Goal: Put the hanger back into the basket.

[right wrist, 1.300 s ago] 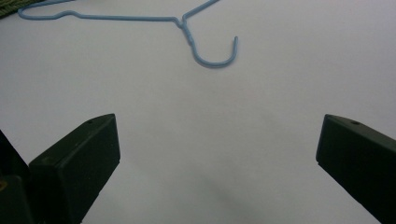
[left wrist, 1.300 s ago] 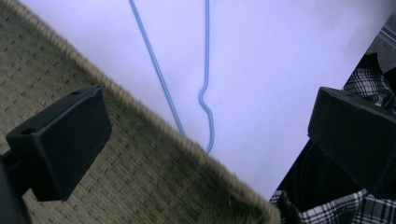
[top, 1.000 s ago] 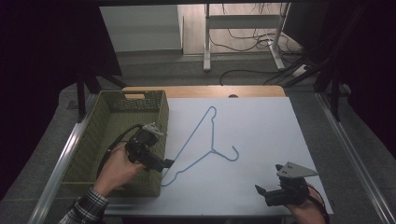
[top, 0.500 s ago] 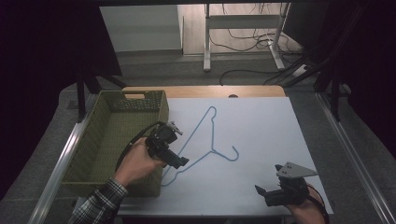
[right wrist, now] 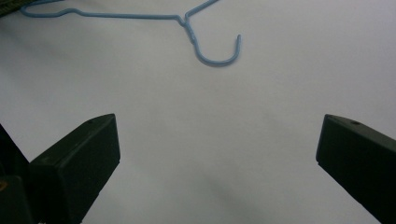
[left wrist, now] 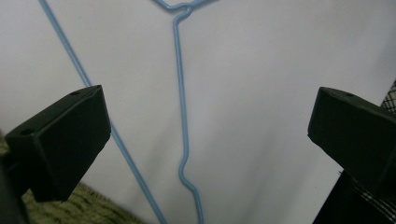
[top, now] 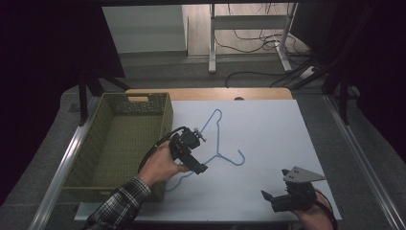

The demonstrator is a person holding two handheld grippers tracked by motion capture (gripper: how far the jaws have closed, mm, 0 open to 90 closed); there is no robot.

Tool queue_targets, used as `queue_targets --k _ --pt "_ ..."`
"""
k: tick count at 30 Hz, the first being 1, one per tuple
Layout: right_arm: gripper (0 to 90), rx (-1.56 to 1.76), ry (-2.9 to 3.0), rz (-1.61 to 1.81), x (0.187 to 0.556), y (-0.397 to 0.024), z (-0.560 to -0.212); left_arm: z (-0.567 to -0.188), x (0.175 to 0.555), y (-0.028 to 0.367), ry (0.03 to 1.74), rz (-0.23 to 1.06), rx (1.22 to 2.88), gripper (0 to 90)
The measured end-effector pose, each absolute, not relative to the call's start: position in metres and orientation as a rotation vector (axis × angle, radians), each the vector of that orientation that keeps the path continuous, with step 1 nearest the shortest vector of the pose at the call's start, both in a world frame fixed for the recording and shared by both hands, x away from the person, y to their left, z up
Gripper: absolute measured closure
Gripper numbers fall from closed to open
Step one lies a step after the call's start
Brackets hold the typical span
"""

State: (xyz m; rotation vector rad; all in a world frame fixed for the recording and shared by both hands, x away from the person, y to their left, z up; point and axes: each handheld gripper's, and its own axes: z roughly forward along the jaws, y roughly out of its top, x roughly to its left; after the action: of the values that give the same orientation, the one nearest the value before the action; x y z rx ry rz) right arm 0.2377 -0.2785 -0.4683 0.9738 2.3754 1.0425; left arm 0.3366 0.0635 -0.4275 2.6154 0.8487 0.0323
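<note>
Hanger (top: 218,143), basket (top: 115,143): unlabelled.

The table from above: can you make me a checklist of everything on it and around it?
Surface: white table, a wooden edge at the far side.
Job's things: blue wire hanger lying flat on the table; green woven basket at the left edge, looks empty.
Clutter: nothing seen.
Grippers: left gripper over the hanger's lower part, fingers wide apart with the wire between them; right gripper at the near right, open over bare table.
Cables: a black cable loops from the left gripper; more on the floor.
Surroundings: a white metal stand behind the table, dark room.
</note>
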Motion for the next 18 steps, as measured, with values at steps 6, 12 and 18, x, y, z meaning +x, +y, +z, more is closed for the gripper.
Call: queue_targets --k 6,12,18 --pt "0.0 0.975 2.377 1.044 0.238 -0.279 -0.468 -0.441 0.345 0.046 0.844 0.025 2.672 0.0" --pt "0.0 0.971 2.381 1.043 0.238 -0.278 -0.469 -0.453 0.349 0.034 0.843 0.027 2.716 1.4" --pt "0.0 0.968 2.386 1.039 0.238 -0.279 -0.469 -0.463 0.356 0.026 0.856 0.045 2.751 4.2"
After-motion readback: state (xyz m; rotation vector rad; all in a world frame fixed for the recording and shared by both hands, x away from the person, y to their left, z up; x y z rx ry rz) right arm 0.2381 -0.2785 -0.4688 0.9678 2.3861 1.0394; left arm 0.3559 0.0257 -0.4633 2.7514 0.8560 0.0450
